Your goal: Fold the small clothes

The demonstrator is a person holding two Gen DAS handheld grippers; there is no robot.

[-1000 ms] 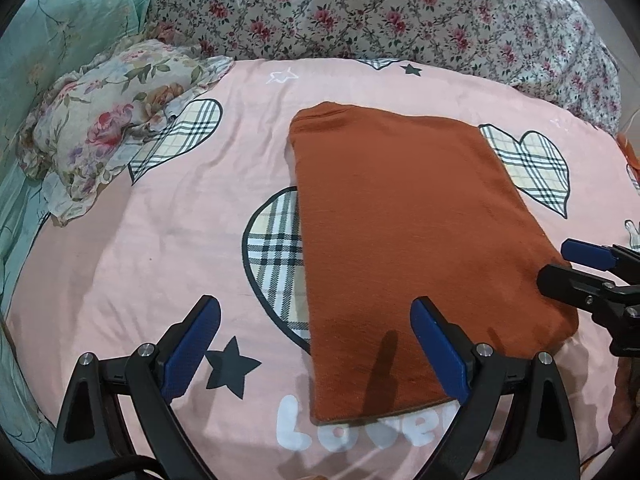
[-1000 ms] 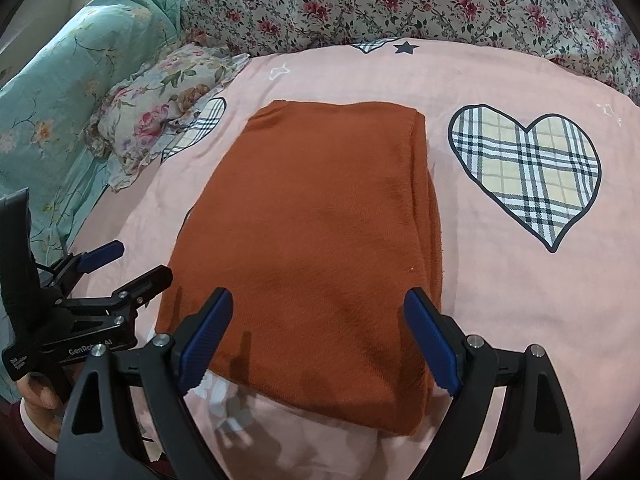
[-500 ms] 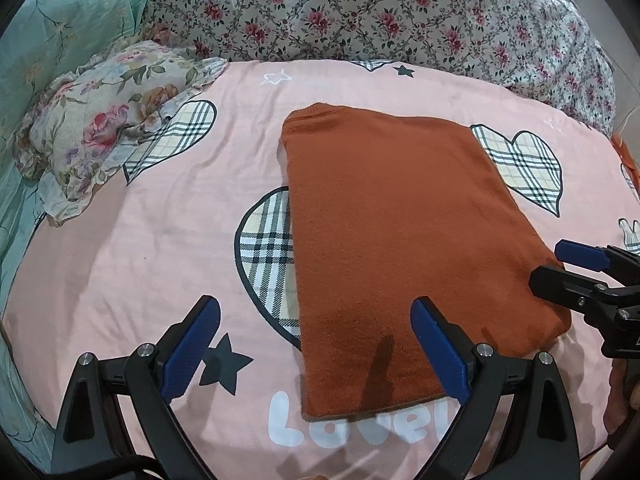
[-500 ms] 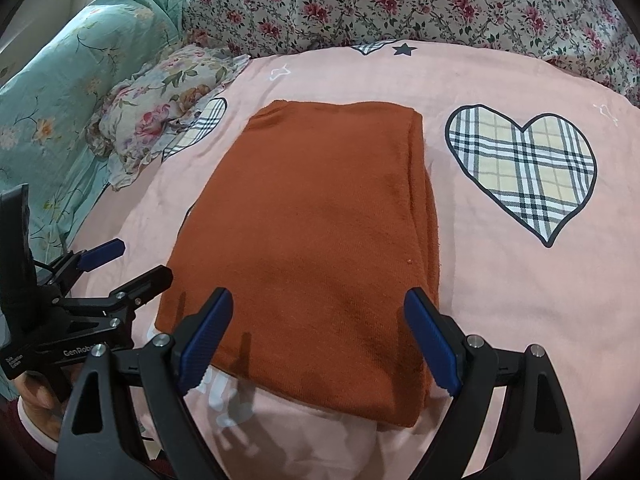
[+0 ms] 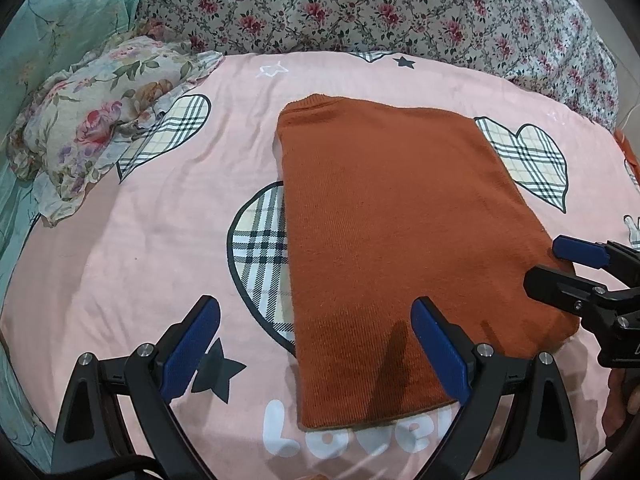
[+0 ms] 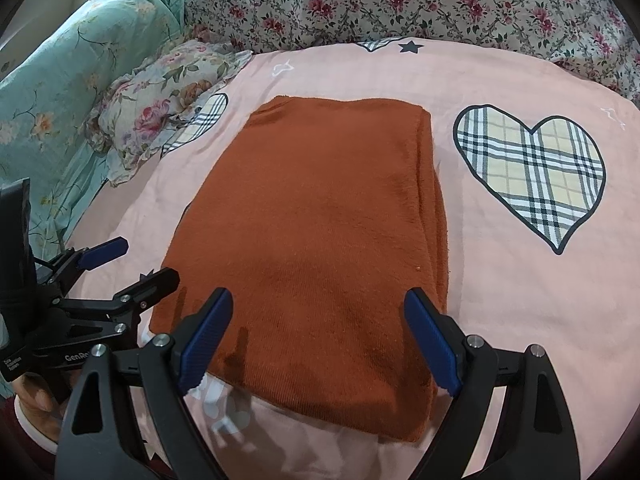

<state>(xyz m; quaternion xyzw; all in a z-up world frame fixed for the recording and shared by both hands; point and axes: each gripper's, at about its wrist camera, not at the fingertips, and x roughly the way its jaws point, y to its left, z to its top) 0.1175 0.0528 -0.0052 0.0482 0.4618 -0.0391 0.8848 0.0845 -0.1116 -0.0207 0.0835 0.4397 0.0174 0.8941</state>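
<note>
Left gripper (image 5: 316,344): released, jaws spread wide, nothing held. Straddling the near left edge of the folded sweater (image 5: 400,240), left pad over the pink bedsheet (image 5: 132,248) by a black star print (image 5: 218,372), right pad over the cloth itself. Contact between pads and cloth: cannot tell.

Right gripper (image 6: 318,340): released, jaws spread wide, nothing held. Poised at the near end of the sweater (image 6: 320,240), both pads over the rust-orange cloth, right pad close to its stacked right-hand edge.

Sweater: folded to a flat rectangle, lying on the bed directly ahead of both grippers, long side running away from them. Layered edges visible along the right side in the right wrist view. Partly covering a plaid heart print (image 5: 260,248) ahead of the left gripper.

Another plaid heart (image 6: 532,176) ahead and right of the right gripper, clear of the sweater. Floral pillow (image 5: 96,116) far ahead to the left. Floral quilt (image 6: 400,0) bunched beyond the far end of the sweater.
</note>
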